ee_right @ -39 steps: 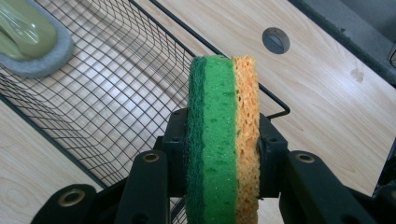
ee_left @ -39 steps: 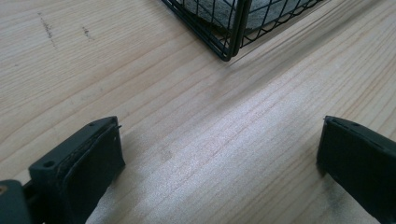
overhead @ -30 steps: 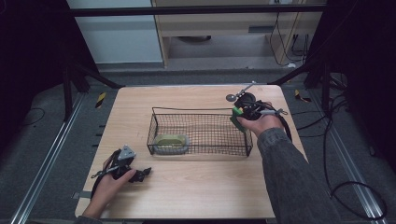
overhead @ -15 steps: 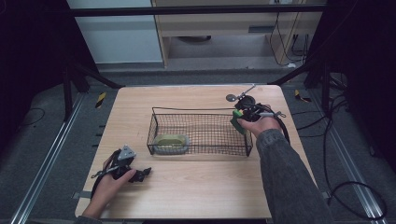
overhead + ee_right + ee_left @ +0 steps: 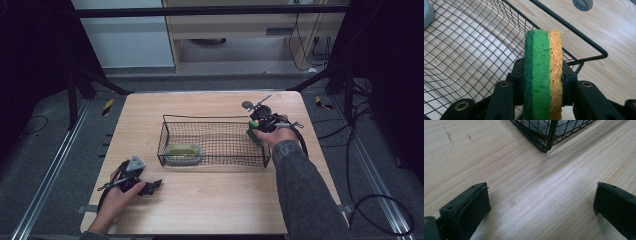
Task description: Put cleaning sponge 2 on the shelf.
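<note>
High view: right gripper point(image 5: 256, 128) w/ sponge point(image 5: 253, 131) had dropped lower at the basket point(image 5: 215, 119) far end, so release looked near. Left gripper point(image 5: 541, 202) view: jaws wide, empty. Right gripper view: sponge point(image 5: 542, 75) clamped above basket point(image 5: 471, 50) mesh

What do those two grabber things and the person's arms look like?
Both are black. The left gripper has a grey three-cornered plate on top and a thin metal rod, and its two jaws are flat, blocky and dark, with small screw holes. The right gripper has jointed black links with round silver rivets, and a black cable loops away from it. The right arm wears a dark grey speckled sleeve.
</note>
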A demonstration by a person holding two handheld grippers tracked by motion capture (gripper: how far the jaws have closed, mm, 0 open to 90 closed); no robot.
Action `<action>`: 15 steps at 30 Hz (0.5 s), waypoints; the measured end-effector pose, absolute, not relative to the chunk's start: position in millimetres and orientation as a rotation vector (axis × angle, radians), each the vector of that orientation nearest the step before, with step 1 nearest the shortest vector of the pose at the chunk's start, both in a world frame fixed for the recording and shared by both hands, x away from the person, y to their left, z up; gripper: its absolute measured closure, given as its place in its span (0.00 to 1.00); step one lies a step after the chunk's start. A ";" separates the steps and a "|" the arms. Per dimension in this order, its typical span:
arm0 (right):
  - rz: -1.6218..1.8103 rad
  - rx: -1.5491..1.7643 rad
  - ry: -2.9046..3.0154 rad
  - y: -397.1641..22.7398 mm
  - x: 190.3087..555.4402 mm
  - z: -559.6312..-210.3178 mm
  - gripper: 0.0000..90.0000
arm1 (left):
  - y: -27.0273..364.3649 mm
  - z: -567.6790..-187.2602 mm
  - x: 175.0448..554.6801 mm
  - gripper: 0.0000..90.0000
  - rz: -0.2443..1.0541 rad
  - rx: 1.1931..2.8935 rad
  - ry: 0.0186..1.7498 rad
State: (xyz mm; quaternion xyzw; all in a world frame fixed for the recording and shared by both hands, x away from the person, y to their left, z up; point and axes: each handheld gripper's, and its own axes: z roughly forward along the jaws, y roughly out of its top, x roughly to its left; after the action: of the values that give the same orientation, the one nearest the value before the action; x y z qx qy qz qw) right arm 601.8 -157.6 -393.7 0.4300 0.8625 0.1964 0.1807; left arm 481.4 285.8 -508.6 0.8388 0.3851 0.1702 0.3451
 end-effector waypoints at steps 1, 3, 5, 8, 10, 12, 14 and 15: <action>0.552 1.210 2.438 -157.5 602.0 -395.5 0.72 | 285.8 -508.6 481.4 0.00 0.442 2.178 1.000; 0.545 1.213 2.440 -157.4 602.2 -399.0 0.72 | 285.8 -508.7 481.4 0.00 0.441 2.178 0.999; 0.541 1.216 2.440 -157.6 602.6 -402.3 0.72 | 285.8 -508.6 481.4 0.00 0.442 2.178 1.000; 0.544 1.217 2.436 -156.7 603.3 -403.0 0.72 | 285.8 -508.6 481.5 0.00 0.442 2.178 0.999; 0.540 1.215 2.436 -156.2 603.7 -403.3 0.72 | 285.8 -508.7 481.5 0.00 0.441 2.178 0.998; 0.537 1.209 2.440 -156.0 604.3 -404.9 0.72 | 285.8 -508.7 481.5 0.00 0.442 2.178 0.998; 0.522 1.210 2.444 -154.6 604.4 -407.5 0.72 | 285.8 -508.6 481.5 0.00 0.441 2.179 0.998; 0.514 1.202 2.449 -154.1 604.4 -409.2 0.72 | 285.8 -508.7 481.5 0.00 0.442 2.178 0.998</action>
State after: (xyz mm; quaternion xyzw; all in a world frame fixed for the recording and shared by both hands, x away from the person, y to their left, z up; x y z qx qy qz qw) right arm 604.4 -154.1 -409.2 0.4258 0.8675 0.1821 0.1819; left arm 481.5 285.8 -508.7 0.8390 0.3844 0.1703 0.3454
